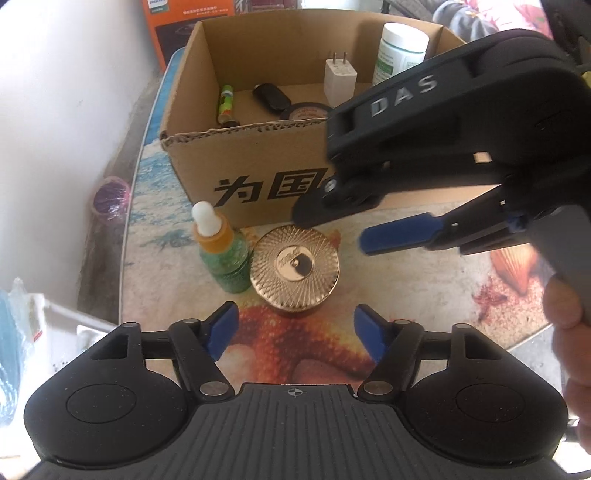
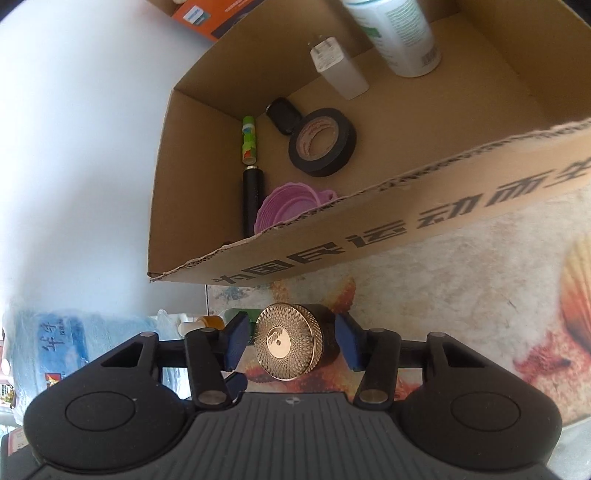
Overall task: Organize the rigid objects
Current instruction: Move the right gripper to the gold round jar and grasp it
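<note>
We're holding right tongs (image 2: 291,341) open w/ gold-lid jar (image 2: 290,341) between pads, not touching, left tongs (image 1: 295,328) gaping open at lower centre.

Gold-lidded jar (image 1: 294,271) stands upright beside green dropper bottle (image 1: 220,254), before cardboard box (image 1: 236,168).

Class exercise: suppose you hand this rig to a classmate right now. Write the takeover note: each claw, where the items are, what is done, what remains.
Right claw: open, straddling the gold-lidded jar; pads not clearly pressing yet.
Left claw: open, empty, just short of the jar, near the green dropper bottle.
Both items stand on the table in front of the cardboard box.
Done: white bottle, charger, tape roll, green tube, black case, black stick and purple piece are boxed.
Left: box the jar and dropper bottle.
</note>
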Available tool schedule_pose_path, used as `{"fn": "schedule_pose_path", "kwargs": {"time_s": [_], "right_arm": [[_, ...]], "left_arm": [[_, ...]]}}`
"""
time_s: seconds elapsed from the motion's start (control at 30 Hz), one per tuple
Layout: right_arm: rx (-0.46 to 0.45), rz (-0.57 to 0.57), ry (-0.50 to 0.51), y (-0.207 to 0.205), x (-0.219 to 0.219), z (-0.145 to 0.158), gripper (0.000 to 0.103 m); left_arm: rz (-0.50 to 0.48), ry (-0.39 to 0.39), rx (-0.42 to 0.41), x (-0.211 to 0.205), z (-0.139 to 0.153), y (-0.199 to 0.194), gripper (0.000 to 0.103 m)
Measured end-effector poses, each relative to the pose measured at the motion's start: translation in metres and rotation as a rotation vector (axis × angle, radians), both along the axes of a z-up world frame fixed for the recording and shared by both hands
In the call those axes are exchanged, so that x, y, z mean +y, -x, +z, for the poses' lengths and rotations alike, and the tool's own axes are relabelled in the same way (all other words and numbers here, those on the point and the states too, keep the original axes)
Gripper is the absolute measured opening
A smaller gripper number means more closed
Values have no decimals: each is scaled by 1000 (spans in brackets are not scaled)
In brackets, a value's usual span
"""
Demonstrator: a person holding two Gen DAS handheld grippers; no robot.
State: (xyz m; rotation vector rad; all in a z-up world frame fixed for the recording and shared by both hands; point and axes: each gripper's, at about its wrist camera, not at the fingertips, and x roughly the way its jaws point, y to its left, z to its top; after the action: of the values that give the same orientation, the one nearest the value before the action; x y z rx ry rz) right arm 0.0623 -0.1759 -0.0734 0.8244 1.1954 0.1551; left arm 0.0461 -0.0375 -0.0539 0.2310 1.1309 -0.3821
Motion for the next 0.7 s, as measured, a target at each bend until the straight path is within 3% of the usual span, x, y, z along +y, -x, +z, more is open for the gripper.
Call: {"fn": "schedule_pose_path", "kwargs": {"time_s": [0.23, 0.7], "right_arm": [[18, 72, -43, -12, 6, -9, 48], [37, 132, 1, 8, -23, -1, 49]], "left_arm": [[-10, 31, 3, -6, -5, -7, 64], [-96, 67, 22, -29, -4, 4, 64]]}}
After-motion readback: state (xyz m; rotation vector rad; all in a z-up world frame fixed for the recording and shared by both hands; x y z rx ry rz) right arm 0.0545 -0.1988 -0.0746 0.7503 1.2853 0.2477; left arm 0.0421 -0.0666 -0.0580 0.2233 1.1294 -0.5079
